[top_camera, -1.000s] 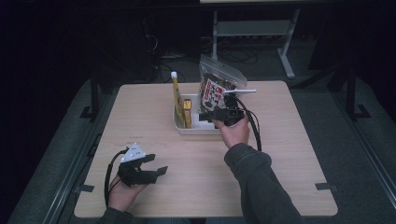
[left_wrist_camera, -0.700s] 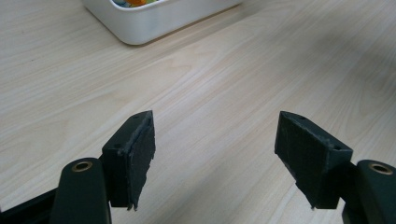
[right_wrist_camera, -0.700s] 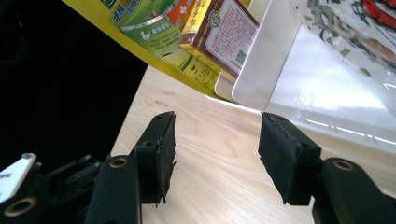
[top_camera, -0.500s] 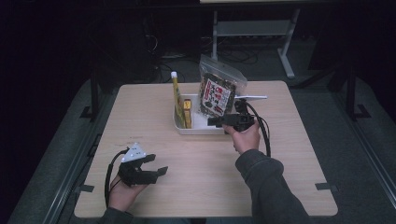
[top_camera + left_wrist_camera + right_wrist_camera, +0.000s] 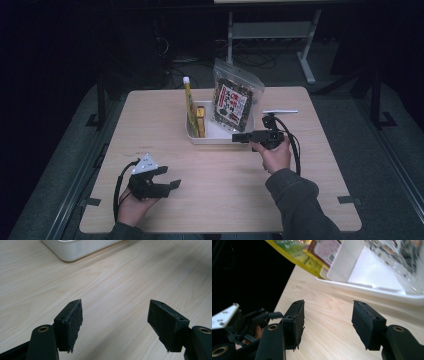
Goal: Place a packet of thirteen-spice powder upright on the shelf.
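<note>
The white tray (image 5: 220, 136) is a shallow rectangular plastic bin with rounded corners and a smooth, glossy wall. It stands on the wooden table (image 5: 220, 200), slightly beyond the table's centre as the high view shows it. In the right gripper view its near rim (image 5: 372, 291) runs across the frame just beyond the jaws.

Contents of the tray, counted:
- One snack pouch (image 5: 233, 102), clear-edged with a dark printed panel, standing upright at the tray's right end and leaning back.
- One tall yellow packet (image 5: 190, 105), slim, standing upright at the left end.
- One shorter yellow-and-brown box (image 5: 201, 121), just beside the tall packet.

One thin white stick (image 5: 280, 111) lies flat on the table to the right of the tray, apart from it.

Two grippers are present. The right gripper (image 5: 241, 137) is held level just beside the tray's near right corner. Its jaws stand apart, have just been opening, and nothing is between them. The left gripper (image 5: 170, 178) rests near the table's front left, well apart from the tray. Its jaws stand wide, with bare table between them.
</note>
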A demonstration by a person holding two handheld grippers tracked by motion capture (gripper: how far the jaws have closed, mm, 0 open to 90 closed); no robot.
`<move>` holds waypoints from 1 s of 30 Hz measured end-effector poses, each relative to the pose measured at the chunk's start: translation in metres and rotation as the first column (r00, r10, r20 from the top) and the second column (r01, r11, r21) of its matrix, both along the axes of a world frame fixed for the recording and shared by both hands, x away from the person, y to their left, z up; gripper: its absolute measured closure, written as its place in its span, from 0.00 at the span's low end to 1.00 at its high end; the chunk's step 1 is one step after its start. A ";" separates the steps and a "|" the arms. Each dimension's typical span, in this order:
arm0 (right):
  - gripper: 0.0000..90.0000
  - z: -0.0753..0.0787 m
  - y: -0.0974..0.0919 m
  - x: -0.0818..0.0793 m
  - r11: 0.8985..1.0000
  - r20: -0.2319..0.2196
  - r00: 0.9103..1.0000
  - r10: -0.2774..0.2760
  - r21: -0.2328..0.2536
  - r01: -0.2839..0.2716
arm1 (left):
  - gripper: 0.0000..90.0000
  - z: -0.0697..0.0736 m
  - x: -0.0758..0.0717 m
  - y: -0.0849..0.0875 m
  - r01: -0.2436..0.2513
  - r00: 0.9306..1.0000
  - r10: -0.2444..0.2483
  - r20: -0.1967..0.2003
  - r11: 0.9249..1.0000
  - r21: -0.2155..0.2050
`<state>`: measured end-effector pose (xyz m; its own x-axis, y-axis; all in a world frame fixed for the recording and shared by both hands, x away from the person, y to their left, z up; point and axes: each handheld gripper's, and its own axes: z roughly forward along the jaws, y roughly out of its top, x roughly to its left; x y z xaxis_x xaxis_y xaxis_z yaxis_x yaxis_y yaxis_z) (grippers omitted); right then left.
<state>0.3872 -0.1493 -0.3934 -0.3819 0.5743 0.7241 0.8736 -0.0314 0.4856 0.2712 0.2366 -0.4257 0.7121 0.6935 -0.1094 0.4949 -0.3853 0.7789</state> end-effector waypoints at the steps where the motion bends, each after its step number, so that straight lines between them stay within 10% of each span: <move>1: 0.47 -0.002 -0.002 -0.001 1.000 -0.002 1.000 0.004 -0.001 -0.004 | 0.31 0.000 0.000 0.000 0.001 1.000 -0.001 0.000 1.000 0.003; 30: 0.43 -0.036 -0.042 -0.045 0.995 -0.002 0.995 0.098 0.010 -0.098 | 0.27 -0.002 -0.002 0.001 0.012 1.000 -0.012 -0.009 1.000 0.003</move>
